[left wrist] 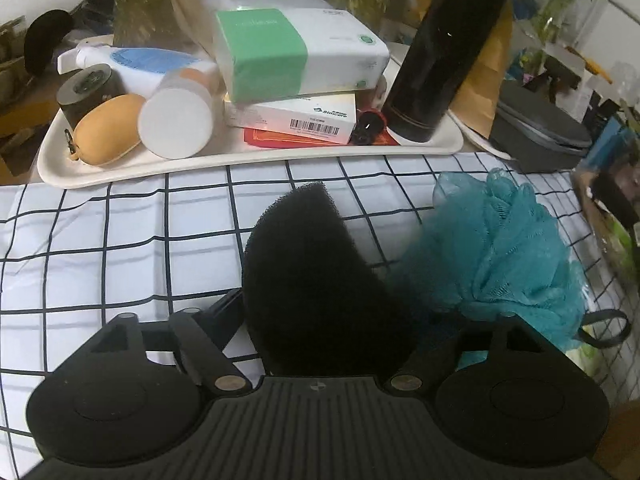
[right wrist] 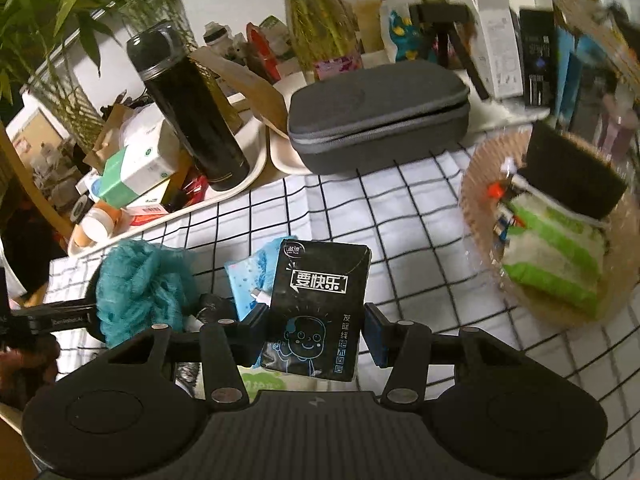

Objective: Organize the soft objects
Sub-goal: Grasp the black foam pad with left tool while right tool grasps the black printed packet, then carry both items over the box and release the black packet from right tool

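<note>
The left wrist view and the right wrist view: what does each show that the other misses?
Only the left view shows the black sponge between the left gripper fingers, plus the tan pouch on the tray.

Only the right view shows the right gripper clamping a black tissue pack, and the woven basket of soft things.

Both show the teal bath pouf, the black flask, the grey case and the checked cloth.

Open cloth (left wrist: 100, 248) beside tray (left wrist: 60, 168)

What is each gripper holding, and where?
Right gripper clamps the black tissue pack by its lower sides. Left gripper straddles the black sponge; grip unclear.
</note>
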Demonstrator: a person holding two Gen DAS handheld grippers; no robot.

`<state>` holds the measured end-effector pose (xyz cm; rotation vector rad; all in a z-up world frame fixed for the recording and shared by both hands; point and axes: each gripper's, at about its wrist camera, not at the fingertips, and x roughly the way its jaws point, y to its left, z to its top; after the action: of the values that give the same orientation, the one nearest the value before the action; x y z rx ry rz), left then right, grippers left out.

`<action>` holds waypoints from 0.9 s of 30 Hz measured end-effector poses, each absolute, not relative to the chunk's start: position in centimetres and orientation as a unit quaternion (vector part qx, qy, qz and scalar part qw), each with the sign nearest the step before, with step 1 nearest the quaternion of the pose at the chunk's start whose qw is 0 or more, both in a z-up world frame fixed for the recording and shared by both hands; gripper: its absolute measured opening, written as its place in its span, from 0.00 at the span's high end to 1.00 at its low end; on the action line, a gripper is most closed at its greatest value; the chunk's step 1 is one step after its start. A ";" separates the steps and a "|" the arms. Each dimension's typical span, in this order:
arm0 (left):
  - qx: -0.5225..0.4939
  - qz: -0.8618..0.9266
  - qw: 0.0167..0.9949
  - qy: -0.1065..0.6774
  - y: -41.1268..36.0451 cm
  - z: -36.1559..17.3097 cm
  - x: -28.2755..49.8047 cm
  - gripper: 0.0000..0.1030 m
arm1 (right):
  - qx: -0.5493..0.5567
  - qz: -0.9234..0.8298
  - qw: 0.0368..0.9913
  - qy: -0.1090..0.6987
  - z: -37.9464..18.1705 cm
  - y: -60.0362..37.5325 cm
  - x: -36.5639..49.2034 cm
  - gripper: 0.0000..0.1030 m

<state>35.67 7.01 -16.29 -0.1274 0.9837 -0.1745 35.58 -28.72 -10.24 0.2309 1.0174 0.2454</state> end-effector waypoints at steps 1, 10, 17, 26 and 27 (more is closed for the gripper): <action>-0.059 -0.084 0.876 0.471 7.0 -16.2 35.6 0.29 | 0.104 0.114 0.862 0.483 -10.1 -28.7 35.5 0.48; -0.041 -0.065 0.891 0.448 8.0 -14.1 34.7 0.31 | 0.102 0.116 0.871 0.467 -9.5 -29.4 35.0 0.48; -0.036 -0.062 0.908 0.414 9.1 -10.4 32.6 0.31 | 0.085 0.120 0.881 0.449 -8.2 -29.2 34.0 0.49; -0.027 -0.057 0.926 0.371 9.0 -6.1 28.2 0.31 | 0.073 0.130 0.892 0.426 -6.4 -29.2 32.2 0.49; -0.032 -0.056 0.927 0.368 9.1 -5.5 27.8 0.31 | 0.073 0.136 0.893 0.423 -6.0 -29.1 31.9 0.49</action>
<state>27.85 9.12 -5.54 -0.0655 0.7547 -0.1153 31.89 -29.07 -6.02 0.1521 0.8780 0.2822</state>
